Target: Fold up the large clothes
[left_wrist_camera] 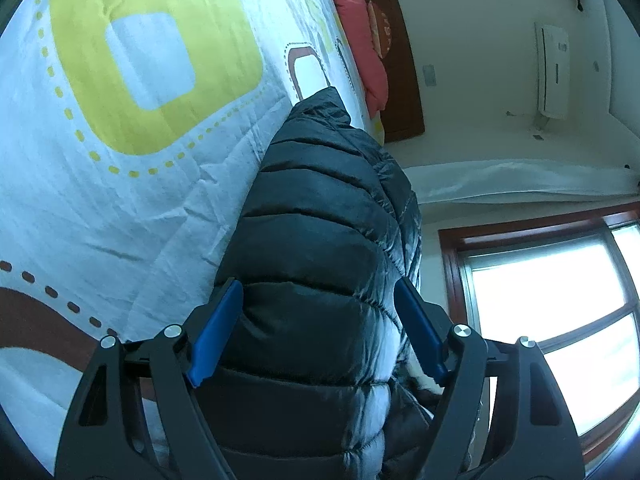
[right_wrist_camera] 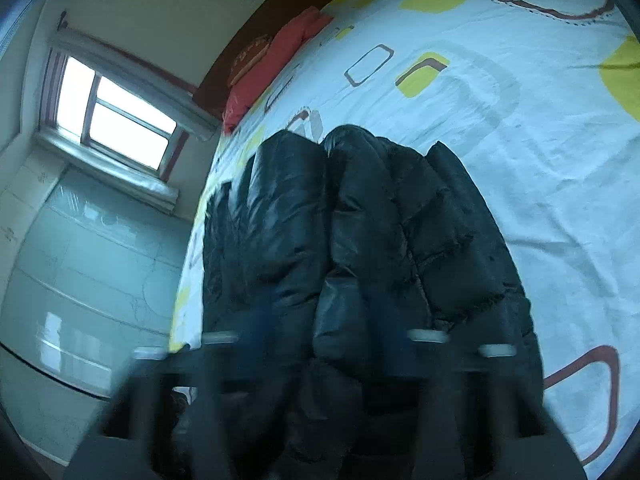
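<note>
A black quilted puffer jacket [left_wrist_camera: 320, 248] lies bunched on a bed with a white quilt [left_wrist_camera: 132, 184] printed with yellow and brown squares. My left gripper [left_wrist_camera: 318, 300] is wide open, its blue pads on either side of a thick fold of the jacket; whether they touch it is unclear. In the right wrist view the jacket [right_wrist_camera: 360, 232] lies in puffy folds ahead. My right gripper [right_wrist_camera: 320, 328] is blurred by motion; its blue fingers stand apart over the jacket's near edge.
A red pillow [left_wrist_camera: 360, 40] lies at the bed's head by a brown headboard [right_wrist_camera: 248, 32]. A window [right_wrist_camera: 116, 112] and a glossy tiled floor [right_wrist_camera: 80, 264] are beside the bed. An air conditioner [left_wrist_camera: 554, 72] hangs on the wall.
</note>
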The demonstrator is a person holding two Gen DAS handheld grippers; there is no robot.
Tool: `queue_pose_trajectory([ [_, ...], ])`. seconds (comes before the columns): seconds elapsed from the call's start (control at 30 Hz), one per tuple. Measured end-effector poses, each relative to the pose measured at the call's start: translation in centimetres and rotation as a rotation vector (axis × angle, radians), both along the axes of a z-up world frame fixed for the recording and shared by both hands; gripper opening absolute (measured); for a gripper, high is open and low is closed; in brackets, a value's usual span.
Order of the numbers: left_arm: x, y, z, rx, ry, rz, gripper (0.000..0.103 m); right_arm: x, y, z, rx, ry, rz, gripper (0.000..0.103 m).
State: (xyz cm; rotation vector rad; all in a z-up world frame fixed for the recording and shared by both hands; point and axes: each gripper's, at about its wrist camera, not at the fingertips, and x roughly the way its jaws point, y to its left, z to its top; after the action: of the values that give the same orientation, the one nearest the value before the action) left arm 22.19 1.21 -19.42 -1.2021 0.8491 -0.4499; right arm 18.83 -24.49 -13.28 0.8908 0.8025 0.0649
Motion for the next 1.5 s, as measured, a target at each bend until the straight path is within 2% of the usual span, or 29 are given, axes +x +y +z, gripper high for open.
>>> queue_pose_trajectory([
  [0.07, -0.2, -0.1, 0.5, -0.003, -0.016, -0.01, 0.077, -0.6, -0.6, -0.1, -0.012, -0.004, -0.011, 0.018],
  [0.17, -0.8, -0.8, 1.1, 0.012, -0.043, -0.039, 0.077, -1.8, -2.1, -1.0, -0.015, 0.002, -0.045, 0.016],
  [0.23, -1.1, -1.7, 1.2, 0.031, -0.055, -0.061, 0.078, -2.8, -3.4, -2.6, 0.002, 0.02, -0.072, 0.016],
  [0.33, -1.6, -2.9, 1.2, 0.097, -0.078, -0.088, 0.078, -3.8, -4.8, -5.2, 0.055, 0.025, -0.092, 0.015],
  [0.4, -1.4, -3.4, 0.4, 0.106, -0.054, -0.099, 0.078, -4.2, -5.2, -6.4, 0.093, 0.016, -0.098, 0.015],
  [0.5, -1.0, -3.4, -1.2, 0.065, 0.015, -0.098, 0.078, -4.1, -5.3, -6.8, 0.128, 0.013, -0.092, 0.015],
  [0.6, -1.1, -3.2, -1.3, 0.072, 0.016, -0.099, 0.078, -4.5, -5.2, -5.8, 0.139, 0.013, -0.08, 0.025],
  [0.63, -1.1, -3.2, -1.2, 0.074, 0.014, -0.101, 0.078, -4.8, -5.2, -5.3, 0.136, 0.016, -0.087, 0.033],
  [0.7, -1.3, -3.1, -1.2, 0.072, 0.013, -0.102, 0.078, -6.0, -5.0, -3.8, 0.122, 0.021, -0.113, 0.055],
  [0.73, -1.4, -3.0, -1.3, 0.071, 0.013, -0.103, 0.078, -6.8, -4.9, -3.0, 0.127, 0.01, -0.123, 0.073],
  [0.83, -1.7, -3.0, -1.1, 0.071, 0.01, -0.107, 0.078, -8.6, -4.1, -1.2, 0.148, -0.028, -0.105, 0.075],
  [0.93, -2.0, -3.0, -0.8, 0.07, 0.005, -0.109, 0.078, -9.7, -2.4, 0.1, 0.115, -0.027, -0.054, 0.075],
  [1.03, -2.5, -3.0, -0.6, 0.073, 0.004, -0.107, 0.078, -10.2, -1.1, 0.1, 0.087, -0.002, -0.026, 0.075],
  [1.1, -2.8, -2.9, -0.5, 0.077, 0.0, -0.103, 0.078, -10.3, -0.7, -0.7, 0.105, 0.015, -0.004, 0.075],
  [1.13, -3.0, -2.9, -0.5, 0.083, -0.004, -0.102, 0.078, -10.3, -0.6, -1.3, 0.109, 0.023, -0.003, 0.074],
  [1.17, -3.2, -2.9, -0.5, 0.087, -0.008, -0.101, 0.078, -10.2, -0.8, -1.7, 0.107, 0.029, -0.012, 0.054],
  [1.2, -3.3, -3.0, -0.5, 0.097, -0.014, -0.101, 0.078, -10.2, -1.2, -2.4, 0.099, 0.043, -0.026, 0.042],
  [1.23, -3.3, -3.1, -0.4, 0.111, -0.016, -0.102, 0.077, -10.3, -1.3, -2.9, 0.1, 0.052, -0.026, 0.037],
  [1.27, -3.2, -3.2, -0.3, 0.126, -0.014, -0.103, 0.072, -10.6, -1.5, -3.6, 0.105, 0.056, -0.036, 0.032],
  [1.37, -2.9, -3.9, -0.2, 0.197, -0.001, -0.112, 0.063, -10.8, -1.9, -5.7, 0.111, 0.069, -0.043, 0.028],
  [1.5, -2.9, -4.6, -0.1, 0.296, -0.015, -0.119, 0.058, -10.7, -2.0, -7.5, 0.128, 0.055, -0.047, 0.026],
])
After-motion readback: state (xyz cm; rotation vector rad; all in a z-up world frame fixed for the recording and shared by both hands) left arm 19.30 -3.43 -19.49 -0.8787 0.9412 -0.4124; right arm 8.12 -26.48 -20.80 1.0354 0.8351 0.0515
